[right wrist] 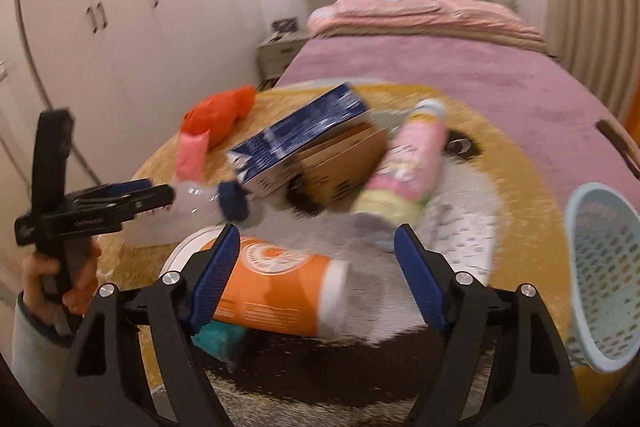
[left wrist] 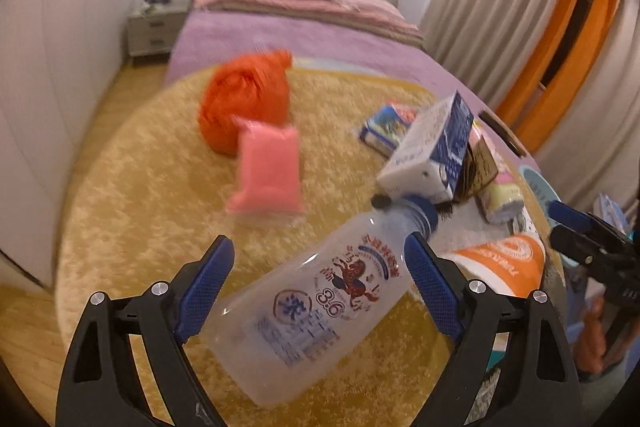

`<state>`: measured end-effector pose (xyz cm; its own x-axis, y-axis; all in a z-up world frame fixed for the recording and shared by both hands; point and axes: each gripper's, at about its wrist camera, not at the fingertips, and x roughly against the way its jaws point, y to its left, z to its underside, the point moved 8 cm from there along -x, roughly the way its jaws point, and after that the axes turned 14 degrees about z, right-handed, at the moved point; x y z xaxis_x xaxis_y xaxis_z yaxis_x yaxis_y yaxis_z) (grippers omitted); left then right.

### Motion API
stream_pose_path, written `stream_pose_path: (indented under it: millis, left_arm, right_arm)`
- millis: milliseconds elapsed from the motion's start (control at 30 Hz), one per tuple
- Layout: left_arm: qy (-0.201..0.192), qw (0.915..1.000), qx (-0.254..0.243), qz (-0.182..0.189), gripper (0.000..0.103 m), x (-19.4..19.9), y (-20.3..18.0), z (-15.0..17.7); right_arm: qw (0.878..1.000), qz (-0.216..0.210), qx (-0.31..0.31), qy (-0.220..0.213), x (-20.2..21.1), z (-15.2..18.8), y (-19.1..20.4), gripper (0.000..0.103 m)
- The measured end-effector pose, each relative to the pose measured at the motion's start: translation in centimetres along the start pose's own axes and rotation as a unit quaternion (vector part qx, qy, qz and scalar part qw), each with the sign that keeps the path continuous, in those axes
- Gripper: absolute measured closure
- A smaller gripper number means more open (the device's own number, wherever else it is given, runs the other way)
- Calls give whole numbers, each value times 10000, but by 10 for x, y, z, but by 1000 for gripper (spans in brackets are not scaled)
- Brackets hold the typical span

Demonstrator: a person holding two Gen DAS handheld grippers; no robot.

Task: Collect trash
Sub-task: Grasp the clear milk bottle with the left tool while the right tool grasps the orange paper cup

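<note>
- Left gripper: black plastic frame with triangular cut-outs, blue ribbed pads, and round silver screws at the joints.
- Right gripper: the same build and colours.
- Hand on a black handle, with a grey sleeve at the wrist.

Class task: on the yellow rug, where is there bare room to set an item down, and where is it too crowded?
Free: the yellow rug left of the red bag and pink packet, out to its edge. Crowded: the right side, where the clear bottle, blue carton, cardboard box and orange cup cluster.
</note>
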<state>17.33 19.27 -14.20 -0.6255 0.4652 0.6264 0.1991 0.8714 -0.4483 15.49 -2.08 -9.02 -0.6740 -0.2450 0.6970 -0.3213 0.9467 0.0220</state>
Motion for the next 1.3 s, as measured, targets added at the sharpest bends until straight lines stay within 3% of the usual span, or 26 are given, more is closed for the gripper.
stream_pose_path:
  millis: [233, 433, 500, 667, 767, 900, 1000, 1233, 1300]
  left_arm:
    - [402, 9977, 160, 519, 19, 5, -13, 30]
    - [500, 9982, 146, 304, 19, 9, -25, 46]
    - [467, 9988, 141, 100, 21, 7, -24, 49]
    - [354, 9988, 332, -59, 43, 1, -20, 45]
    - [225, 9989, 410, -36, 44, 3, -20, 43]
    - [134, 9991, 403, -39, 45, 6, -22, 44]
    - [65, 9993, 378, -35, 46, 9, -27, 46]
    - [-229, 9984, 512, 107, 48, 34, -31, 51]
    - [-269, 9981, 539, 142, 48, 42, -31, 52]
  right_arm:
    - [9979, -451, 231, 415, -10, 18, 16, 27]
    - [9928, -824, 579, 654, -1, 44, 32, 27]
    - [9912, -863, 745, 669, 3, 52, 38, 27]
    - [9920, -775, 788, 608, 5, 51, 39, 27]
    - [9917, -998, 444, 674, 4, 45, 34, 27]
    - [9920, -997, 391, 676, 4, 43, 37, 27]
    - [9907, -935, 668, 723, 6, 47, 46, 27]
    - [9808, -1316, 1315, 586, 39, 59, 69, 27]
    - [9802, -1190, 1477, 566, 44, 67, 67, 27]
